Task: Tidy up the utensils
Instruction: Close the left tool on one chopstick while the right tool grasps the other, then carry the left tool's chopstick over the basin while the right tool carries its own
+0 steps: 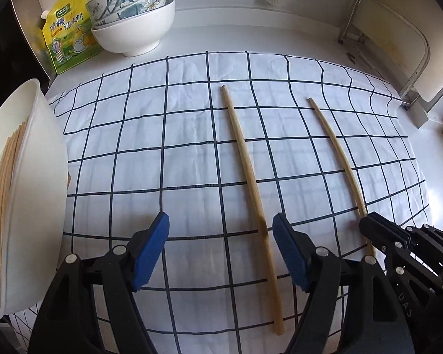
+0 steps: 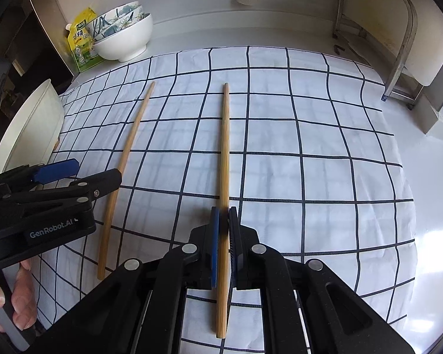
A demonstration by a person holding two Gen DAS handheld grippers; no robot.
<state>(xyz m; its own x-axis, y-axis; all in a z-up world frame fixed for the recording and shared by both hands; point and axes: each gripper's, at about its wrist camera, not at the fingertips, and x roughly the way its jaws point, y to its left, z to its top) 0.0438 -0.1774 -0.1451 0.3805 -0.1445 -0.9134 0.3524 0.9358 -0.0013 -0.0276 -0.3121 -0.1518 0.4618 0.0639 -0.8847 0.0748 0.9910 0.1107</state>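
Note:
Two wooden chopsticks lie on a checked cloth (image 1: 192, 153). My right gripper (image 2: 224, 221) is shut on the right chopstick (image 2: 225, 147), near its near end; this chopstick also shows in the left wrist view (image 1: 336, 150). My left gripper (image 1: 221, 230) is open and empty, just left of the other chopstick (image 1: 245, 159), which also shows in the right wrist view (image 2: 127, 159). A white tub (image 1: 29, 191) at the left holds several chopsticks (image 1: 6, 171).
Stacked bowls (image 1: 133, 20) and a yellow seasoning pouch (image 1: 68, 32) stand at the back left. A metal rack (image 1: 398, 44) stands at the back right. The counter edge lies right of the cloth (image 2: 428, 206).

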